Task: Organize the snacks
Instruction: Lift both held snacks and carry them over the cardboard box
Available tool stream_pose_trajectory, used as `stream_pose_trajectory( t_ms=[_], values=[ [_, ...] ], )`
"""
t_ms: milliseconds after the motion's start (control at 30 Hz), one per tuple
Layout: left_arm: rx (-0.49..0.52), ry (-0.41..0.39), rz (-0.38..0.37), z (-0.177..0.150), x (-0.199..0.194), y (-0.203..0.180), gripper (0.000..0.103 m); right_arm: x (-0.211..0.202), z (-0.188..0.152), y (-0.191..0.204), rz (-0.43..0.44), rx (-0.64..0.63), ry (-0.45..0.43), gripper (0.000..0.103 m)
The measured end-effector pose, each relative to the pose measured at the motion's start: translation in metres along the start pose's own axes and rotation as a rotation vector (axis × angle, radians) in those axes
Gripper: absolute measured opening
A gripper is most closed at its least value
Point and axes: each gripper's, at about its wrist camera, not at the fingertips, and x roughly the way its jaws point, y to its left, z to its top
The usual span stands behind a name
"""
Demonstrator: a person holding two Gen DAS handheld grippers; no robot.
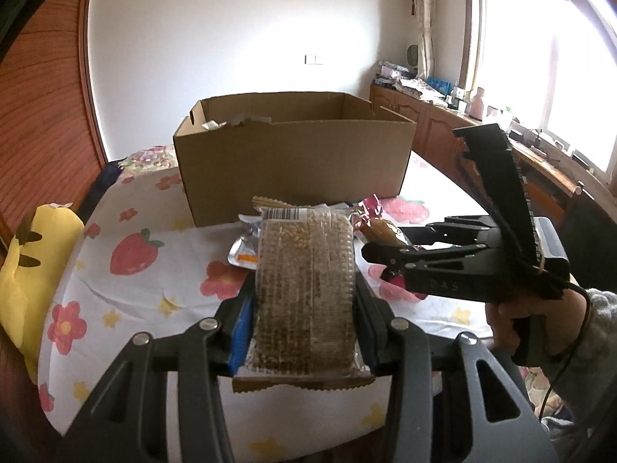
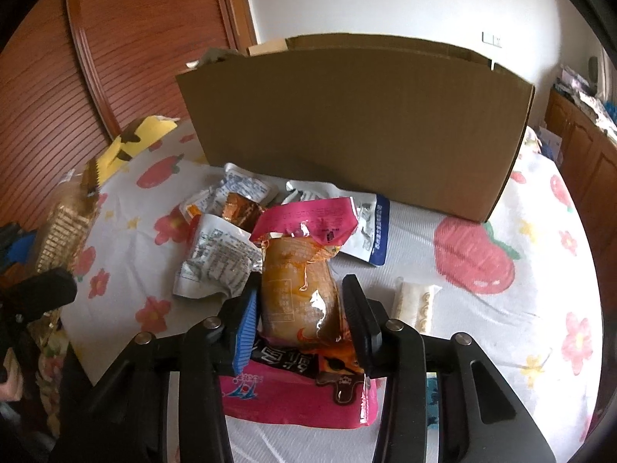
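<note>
My left gripper is shut on a clear-wrapped brown grain bar, held above the table in front of the open cardboard box. My right gripper is shut on a pink-and-orange snack pack, just above the table. The right gripper also shows in the left wrist view at right. The grain bar shows at the far left of the right wrist view. A pile of silver, white and orange snack packets lies in front of the box.
The table has a strawberry and flower cloth. A small white packet lies right of my right gripper. A yellow plush toy sits at the table's left edge. A wooden door stands behind, cabinets and a window at right.
</note>
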Motion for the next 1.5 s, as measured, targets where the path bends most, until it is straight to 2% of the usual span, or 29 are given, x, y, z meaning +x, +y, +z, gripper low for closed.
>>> stream_pose_trajectory(
  t_ms=[400, 667, 1233, 1500],
  values=[
    [0.016, -0.037, 0.019, 0.034, 0.004, 0.008, 0.044, -0.047, 0.02, 0.002, 0.035, -0.038, -0.075, 0.042],
    [0.022, -0.064, 0.029, 0.065, 0.012, 0.019, 0.044, -0.07, 0.048, 0.002, 0.047, -0.081, -0.13, 0.042],
    [0.014, -0.132, 0.027, 0.126, 0.037, 0.053, 0.044, -0.067, 0.115, -0.021, 0.034, -0.107, -0.222, 0.042],
    [-0.005, -0.145, 0.008, 0.144, 0.052, 0.064, 0.044, -0.058, 0.125, -0.028, 0.023, -0.106, -0.237, 0.042]
  ],
)
